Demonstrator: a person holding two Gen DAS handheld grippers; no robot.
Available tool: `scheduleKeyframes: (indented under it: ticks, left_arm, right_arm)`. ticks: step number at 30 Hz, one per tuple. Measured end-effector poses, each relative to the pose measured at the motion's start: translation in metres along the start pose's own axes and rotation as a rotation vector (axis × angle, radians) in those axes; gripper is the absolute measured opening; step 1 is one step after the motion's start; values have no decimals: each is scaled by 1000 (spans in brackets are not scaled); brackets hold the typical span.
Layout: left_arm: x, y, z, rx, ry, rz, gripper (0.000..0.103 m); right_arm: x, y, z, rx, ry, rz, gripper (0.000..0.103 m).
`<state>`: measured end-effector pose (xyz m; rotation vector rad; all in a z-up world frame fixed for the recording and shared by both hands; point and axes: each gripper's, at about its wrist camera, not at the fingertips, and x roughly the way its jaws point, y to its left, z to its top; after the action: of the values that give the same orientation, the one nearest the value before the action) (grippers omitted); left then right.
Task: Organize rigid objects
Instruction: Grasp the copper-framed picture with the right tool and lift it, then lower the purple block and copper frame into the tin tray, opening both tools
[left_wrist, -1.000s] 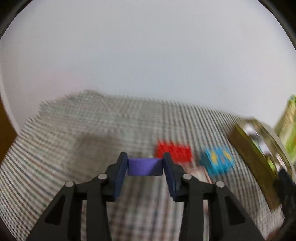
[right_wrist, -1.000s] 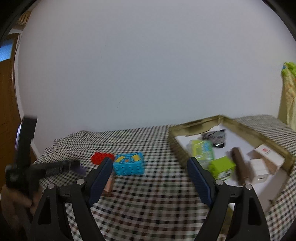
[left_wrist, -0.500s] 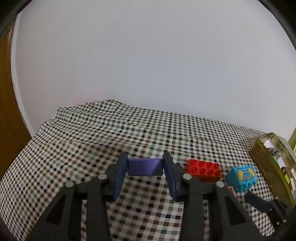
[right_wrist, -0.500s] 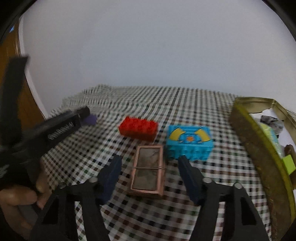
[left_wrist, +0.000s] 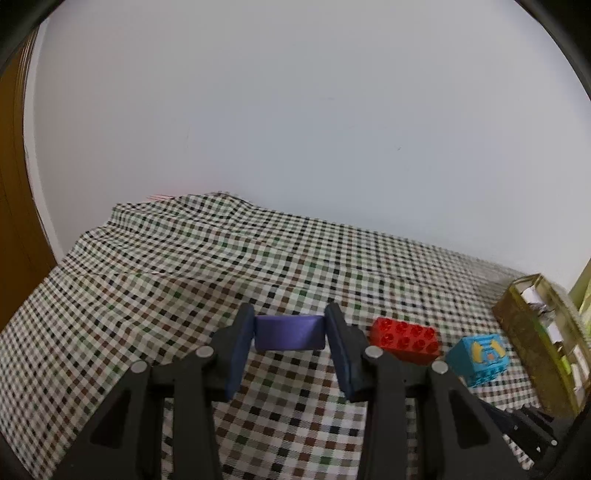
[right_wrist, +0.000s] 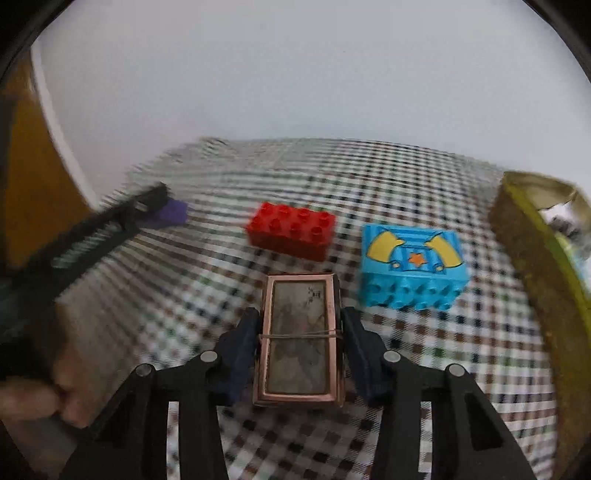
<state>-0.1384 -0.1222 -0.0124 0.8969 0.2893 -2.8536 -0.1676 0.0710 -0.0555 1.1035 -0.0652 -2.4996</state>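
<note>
Two grippers: both over a checked tablecloth (left_wrist: 184, 280), each with something between its fingers.
Left gripper (left_wrist: 290, 332): clenched on a purple block (left_wrist: 290, 332); the dark blue pads press on its two short ends, and the block spans the gap between the fingertips.
Purple block, other view: seen from the right wrist camera it shows at the tip of the blurred left gripper (right_wrist: 162, 206), at the left of the cloth, with part of a hand (right_wrist: 44, 398) visible at the lower left edge.
Right gripper (right_wrist: 301, 328): its jaws are closing around a copper-framed rectangular box (right_wrist: 299, 339), which lies flat on the cloth with its long side running away from the camera; the pads sit against its two long sides, with a thin band wrapped across its middle.
Red brick (right_wrist: 291, 230): studded, lying on the cloth just beyond the copper-framed box, apart from it.
Blue brick (right_wrist: 412, 266): printed with yellow shapes and an orange star, just right of the red brick and near the far right corner of the copper-framed box.
Tray (right_wrist: 524, 251): gold-walled, at the right edge of the cloth, beside the blue brick; its contents are blurred and too cut off to name.
Same layout, left view: the red brick (left_wrist: 406, 339) and blue brick (left_wrist: 478, 358) lie to the right of the left gripper, with the tray (left_wrist: 532, 332) further right.
Background: a plain pale wall (left_wrist: 295, 129) behind the table.
</note>
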Motion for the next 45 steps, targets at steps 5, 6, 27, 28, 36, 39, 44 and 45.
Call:
scheduleKeyframes:
  ticks: [5, 6, 27, 28, 36, 39, 44, 45]
  left_arm:
    - [-10, -6, -1, -5, -61, -22, 39]
    - [-12, -7, -2, -3, -74, -23, 39]
    - [-39, -76, -25, 62, -126, -48, 39]
    - [-40, -80, -26, 63, -126, -51, 39]
    - [-42, -109, -35, 78, -114, -71, 39]
    - [-42, -118, -38, 84, -113, -79, 39]
    - [-45, -134, -42, 96, -108, -100, 39]
    - [-45, -137, -43, 100, -109, -103, 39]
  right_arm:
    - [-48, -7, -7, -81, -194, -9, 48]
    - [-56, -8, -10, -86, -227, -5, 48]
    - [-111, -49, -18, -61, -491, -221, 48]
    - [-113, -49, -19, -63, -499, -223, 48]
    - [-130, -62, -23, -50, -519, -247, 48]
    - [-136, -70, -25, -39, -532, -253, 48]
    - [-141, -86, -25, -33, -548, -269, 48]
    - [-143, -87, -26, -30, -553, -271, 48]
